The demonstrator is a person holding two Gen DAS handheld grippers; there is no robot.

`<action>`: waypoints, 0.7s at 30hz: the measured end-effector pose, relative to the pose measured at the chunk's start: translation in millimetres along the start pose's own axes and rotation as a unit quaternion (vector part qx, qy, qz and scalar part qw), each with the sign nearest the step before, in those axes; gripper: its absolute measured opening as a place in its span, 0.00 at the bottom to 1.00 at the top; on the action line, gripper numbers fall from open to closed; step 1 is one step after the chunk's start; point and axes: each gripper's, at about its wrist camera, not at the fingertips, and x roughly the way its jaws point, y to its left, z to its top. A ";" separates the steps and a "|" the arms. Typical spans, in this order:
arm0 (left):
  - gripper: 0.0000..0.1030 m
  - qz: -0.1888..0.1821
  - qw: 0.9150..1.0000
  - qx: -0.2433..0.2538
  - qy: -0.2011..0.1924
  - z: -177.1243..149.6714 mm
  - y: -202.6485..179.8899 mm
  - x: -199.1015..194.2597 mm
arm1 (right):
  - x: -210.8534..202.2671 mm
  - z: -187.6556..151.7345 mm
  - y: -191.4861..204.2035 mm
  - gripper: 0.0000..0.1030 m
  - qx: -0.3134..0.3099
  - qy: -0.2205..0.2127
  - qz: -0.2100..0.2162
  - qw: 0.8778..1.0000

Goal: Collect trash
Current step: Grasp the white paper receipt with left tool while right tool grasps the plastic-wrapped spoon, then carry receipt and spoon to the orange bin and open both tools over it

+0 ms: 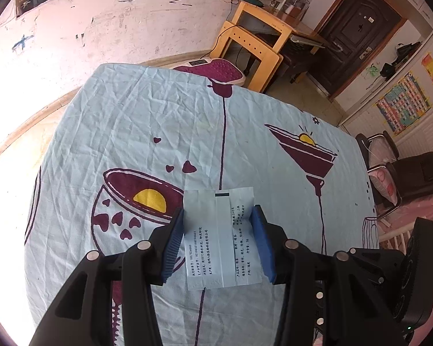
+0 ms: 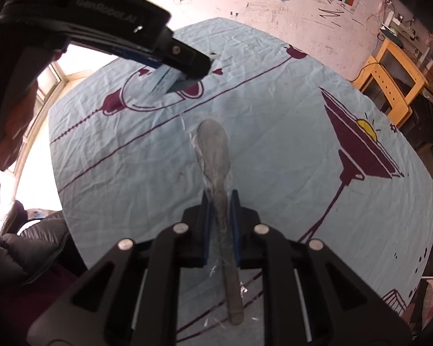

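We hold a white packet in our left gripper and pinch a wrapped spoon in our right gripper; its slick wrapper might slide free.

Strong daylight floods in from the left, blowing out the window and the left rims to white. Fisheye bending curves the table edges; corners vignette dark, focus slightly soft.

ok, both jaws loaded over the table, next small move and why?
Probably lift both straight up off the cloth. The left gripper has the white packet between its pads, the right gripper is shut on the wrapped spoon, and no bin shows in either view.
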 end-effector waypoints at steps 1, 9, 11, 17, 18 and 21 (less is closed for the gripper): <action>0.42 0.000 1.000 0.000 -0.001 -0.1 1.0 -1.1 | -3.7 -0.6 -2.3 0.11 0.012 -0.008 0.003 1.000; 0.42 -0.001 1.000 0.011 -0.009 -4.1 -4.8 -11.6 | -50.1 -32.5 -40.7 0.11 0.116 -0.073 0.016 0.990; 0.42 -0.003 1.000 0.018 -0.009 -6.4 -11.8 -12.5 | -69.6 -52.5 -55.3 0.11 0.146 -0.095 0.003 0.985; 0.42 -0.007 0.999 0.045 -0.006 -15.3 -40.3 -11.7 | -130.4 -145.6 -104.7 0.11 0.251 -0.144 -0.056 0.956; 0.42 -0.008 0.999 0.050 -0.006 -16.9 -45.5 -11.6 | -138.6 -165.0 -113.9 0.11 0.271 -0.148 -0.073 0.948; 0.42 -0.006 0.998 0.065 -0.004 -21.4 -61.7 -10.7 | -159.1 -234.4 -141.9 0.11 0.341 -0.152 -0.122 0.920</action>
